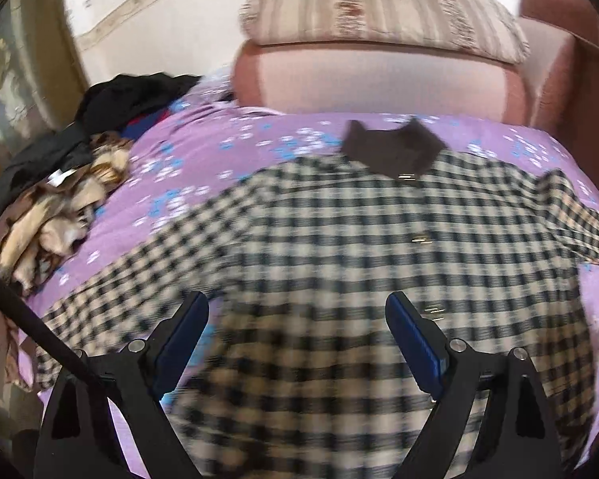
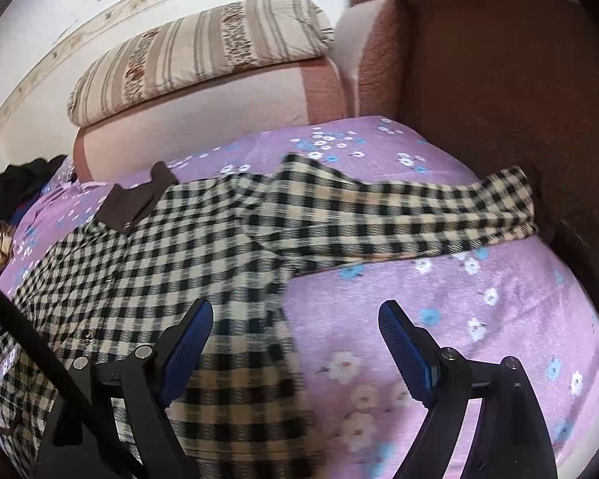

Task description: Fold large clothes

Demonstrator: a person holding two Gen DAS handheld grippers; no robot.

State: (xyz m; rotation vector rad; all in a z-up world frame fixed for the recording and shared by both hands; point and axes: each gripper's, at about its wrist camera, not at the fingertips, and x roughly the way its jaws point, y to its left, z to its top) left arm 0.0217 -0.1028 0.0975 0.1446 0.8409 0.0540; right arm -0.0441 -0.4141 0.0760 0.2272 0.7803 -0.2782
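Observation:
A large beige-and-black checked coat (image 1: 359,239) with a dark brown collar (image 1: 391,151) lies spread face up on a purple flowered bedsheet (image 1: 203,167). My left gripper (image 1: 297,319) is open and empty above the coat's lower middle. In the right wrist view the coat (image 2: 159,247) fills the left half, with its collar (image 2: 135,199) at the upper left, and one sleeve (image 2: 419,215) stretches right toward the brown sofa arm. My right gripper (image 2: 295,327) is open and empty over the coat's right lower edge, where it meets the sheet (image 2: 479,311).
A pile of other clothes, brown patterned (image 1: 56,215) and black (image 1: 131,95), lies at the bed's left edge. A pink sofa back (image 1: 379,80) with a striped cushion (image 1: 379,12) stands behind. A brown sofa arm (image 2: 499,99) bounds the right side.

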